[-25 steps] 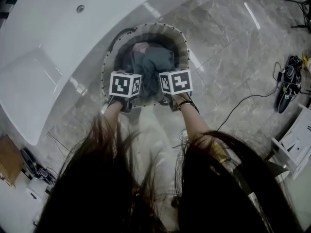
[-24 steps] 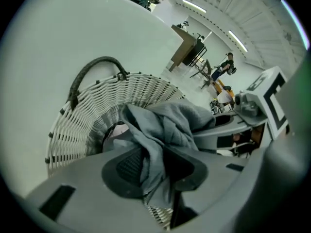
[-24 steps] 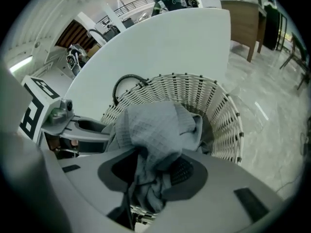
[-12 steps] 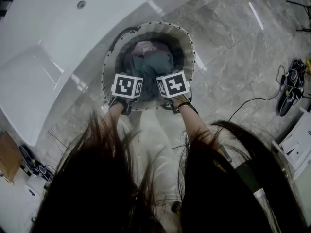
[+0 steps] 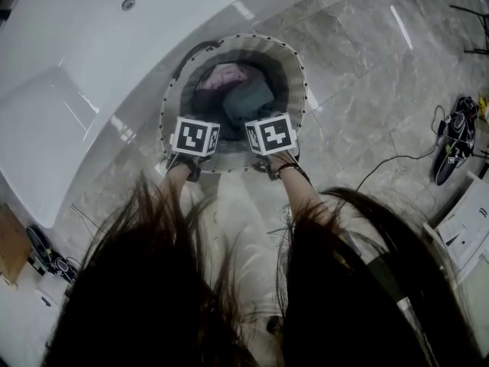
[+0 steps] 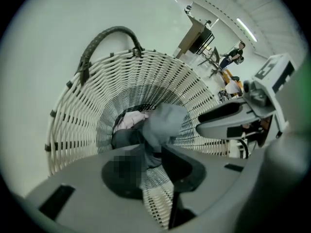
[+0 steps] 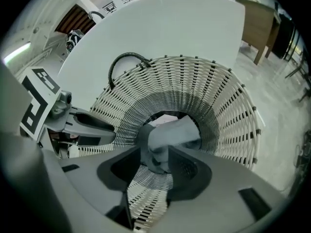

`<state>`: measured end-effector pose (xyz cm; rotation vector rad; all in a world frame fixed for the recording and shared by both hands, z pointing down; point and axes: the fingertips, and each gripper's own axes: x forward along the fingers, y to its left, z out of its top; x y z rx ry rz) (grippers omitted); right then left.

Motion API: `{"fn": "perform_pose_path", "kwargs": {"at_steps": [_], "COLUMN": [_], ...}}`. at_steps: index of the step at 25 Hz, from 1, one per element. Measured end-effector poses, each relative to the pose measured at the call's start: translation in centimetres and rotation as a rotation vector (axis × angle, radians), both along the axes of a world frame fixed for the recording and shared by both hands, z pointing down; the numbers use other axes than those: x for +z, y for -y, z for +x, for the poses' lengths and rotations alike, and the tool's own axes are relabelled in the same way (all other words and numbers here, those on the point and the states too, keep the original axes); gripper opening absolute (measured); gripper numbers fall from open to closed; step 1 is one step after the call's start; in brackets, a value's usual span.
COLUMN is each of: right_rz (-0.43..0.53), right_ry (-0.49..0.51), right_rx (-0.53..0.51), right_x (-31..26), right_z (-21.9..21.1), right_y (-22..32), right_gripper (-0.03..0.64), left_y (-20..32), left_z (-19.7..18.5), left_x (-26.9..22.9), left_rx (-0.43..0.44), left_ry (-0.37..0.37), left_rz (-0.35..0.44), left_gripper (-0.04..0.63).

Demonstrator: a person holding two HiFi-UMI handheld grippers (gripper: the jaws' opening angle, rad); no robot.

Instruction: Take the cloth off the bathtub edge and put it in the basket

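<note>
A grey-green cloth (image 5: 246,98) hangs down into the white wicker basket (image 5: 294,75), which stands on the floor against the white bathtub (image 5: 92,52). Both grippers point steeply down over the basket's near rim, their marker cubes side by side. My left gripper (image 6: 152,149) has just been closing its jaws, and the cloth (image 6: 163,123) runs between them, pinched. My right gripper (image 7: 156,157) is shut on another part of the cloth (image 7: 172,135). A pink garment (image 5: 221,75) lies in the basket behind the cloth.
The basket has a dark handle (image 6: 104,38) on its far side next to the tub wall. Cables and a black device (image 5: 454,140) lie on the marble floor at the right. A white box (image 5: 470,228) sits at the right edge.
Both grippers have sunk a little toward the basket with the cloth. The cloth now sits deeper in the basket and more of the pink garment shows.
</note>
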<state>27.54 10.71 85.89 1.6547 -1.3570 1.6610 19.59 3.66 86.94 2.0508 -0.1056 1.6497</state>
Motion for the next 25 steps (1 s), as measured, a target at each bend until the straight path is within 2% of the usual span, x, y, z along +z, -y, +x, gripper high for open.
{"fn": "perform_pose_path", "kwargs": {"at_steps": [2,12,16,21,25], "right_rz": [-0.002,-0.003,-0.004,0.031,0.063], "right_ry": [0.004,0.002,-0.029,-0.046,-0.101], "right_rx": [-0.014,-0.056,-0.093,-0.070,-0.133], "right_x": [-0.2,-1.9,-3.5,-6.4,-8.9], "right_z": [-0.4,-2.4,-2.6,-2.0,-2.2], "right_y": [-0.1,0.4,0.7,1.5,2.4], "right_gripper": [0.191,0.193,0.193,0.190,0.180], "left_y": [-0.1,-0.2,-0.5,-1.1,-0.5], "left_z": [-0.2,-0.7,-0.9,-0.7,0.0], "left_x": [-0.3,-2.5,-3.9,-6.1,-8.8], "left_rx": [0.010,0.032,0.043,0.044,0.047], "left_ry": [-0.003,-0.040,-0.063,-0.100,-0.153], "left_rz": [-0.002,0.014,0.021,-0.007,0.000], "left_gripper": [0.091,0.091,0.091,0.091,0.091]}}
